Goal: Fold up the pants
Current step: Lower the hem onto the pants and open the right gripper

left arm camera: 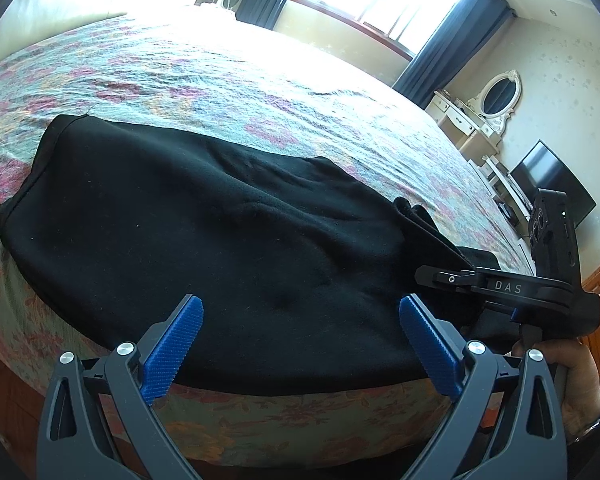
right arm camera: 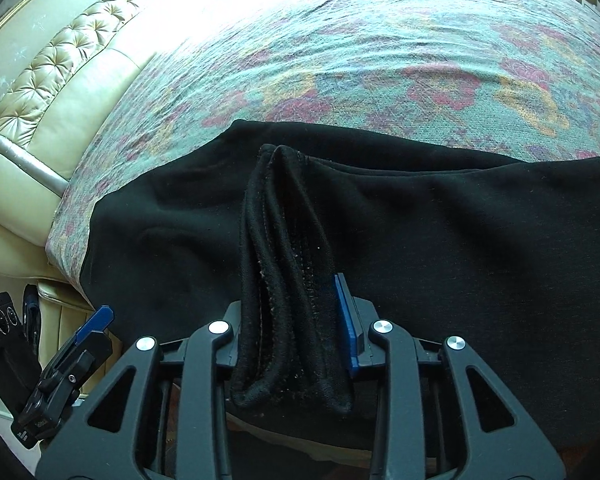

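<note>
Plain black knit pants (left arm camera: 204,232), no print, pale lint specks on bunched hem (right arm camera: 288,280). Woven bedspread (left arm camera: 260,92): teal-green ground, pink-red and orange-yellow floral pattern. Tufted leather headboard (right arm camera: 60,64): cream. Left gripper (left arm camera: 300,344), right gripper (right arm camera: 296,320): dark grey frames, blue textured pads (left arm camera: 172,352), silver bolts. Navy curtains (left arm camera: 452,40)

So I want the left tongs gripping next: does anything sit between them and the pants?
Nothing visible does. The left tongs are open right over the black pants on the bedspread. The right tongs are shut on a bunched hem off to the side.
</note>
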A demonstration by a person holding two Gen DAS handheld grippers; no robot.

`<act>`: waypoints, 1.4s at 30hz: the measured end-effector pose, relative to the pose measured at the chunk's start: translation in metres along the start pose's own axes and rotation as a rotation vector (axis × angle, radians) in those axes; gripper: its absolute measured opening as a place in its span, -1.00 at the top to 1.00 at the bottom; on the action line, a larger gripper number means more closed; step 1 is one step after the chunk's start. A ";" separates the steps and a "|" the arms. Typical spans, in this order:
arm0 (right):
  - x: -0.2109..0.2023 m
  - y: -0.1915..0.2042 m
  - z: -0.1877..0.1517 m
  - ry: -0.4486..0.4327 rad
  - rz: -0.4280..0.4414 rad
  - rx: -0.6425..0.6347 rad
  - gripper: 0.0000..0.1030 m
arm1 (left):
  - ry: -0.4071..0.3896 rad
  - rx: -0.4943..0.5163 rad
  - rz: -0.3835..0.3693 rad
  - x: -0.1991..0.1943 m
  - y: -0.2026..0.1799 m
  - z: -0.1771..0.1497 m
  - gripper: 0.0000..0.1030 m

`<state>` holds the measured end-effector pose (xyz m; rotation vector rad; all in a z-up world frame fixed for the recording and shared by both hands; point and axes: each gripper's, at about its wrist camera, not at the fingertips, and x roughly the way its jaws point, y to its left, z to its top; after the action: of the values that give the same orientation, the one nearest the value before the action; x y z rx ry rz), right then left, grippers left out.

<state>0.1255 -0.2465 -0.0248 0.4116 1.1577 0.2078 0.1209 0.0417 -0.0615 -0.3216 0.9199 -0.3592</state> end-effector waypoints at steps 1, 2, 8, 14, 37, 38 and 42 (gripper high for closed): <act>0.001 0.001 -0.001 -0.001 0.003 0.001 0.25 | 0.000 0.000 0.002 0.000 0.001 0.000 -0.90; 0.001 0.002 -0.001 -0.003 0.007 0.000 0.20 | 0.000 -0.002 0.003 0.001 0.001 0.000 -0.90; 0.004 0.011 -0.005 -0.002 0.069 0.006 -0.07 | -0.002 -0.026 0.004 0.003 0.005 0.001 -0.90; 0.006 0.013 -0.013 0.000 0.176 0.058 -0.19 | -0.008 -0.042 0.008 0.003 0.012 0.002 -0.90; -0.043 -0.016 -0.091 -0.106 0.383 0.059 -0.23 | -0.089 -0.462 -0.118 -0.051 0.218 0.041 -0.90; -0.041 -0.016 -0.092 -0.103 0.383 0.061 -0.23 | -0.075 -0.474 -0.091 -0.049 0.229 0.042 -0.90; -0.034 -0.019 -0.100 -0.074 0.367 0.062 -0.23 | -0.039 -0.468 -0.122 -0.037 0.252 0.049 -0.90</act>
<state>0.0197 -0.2556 -0.0379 0.6808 1.0114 0.4731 0.1811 0.2883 -0.1130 -0.8144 0.9427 -0.2448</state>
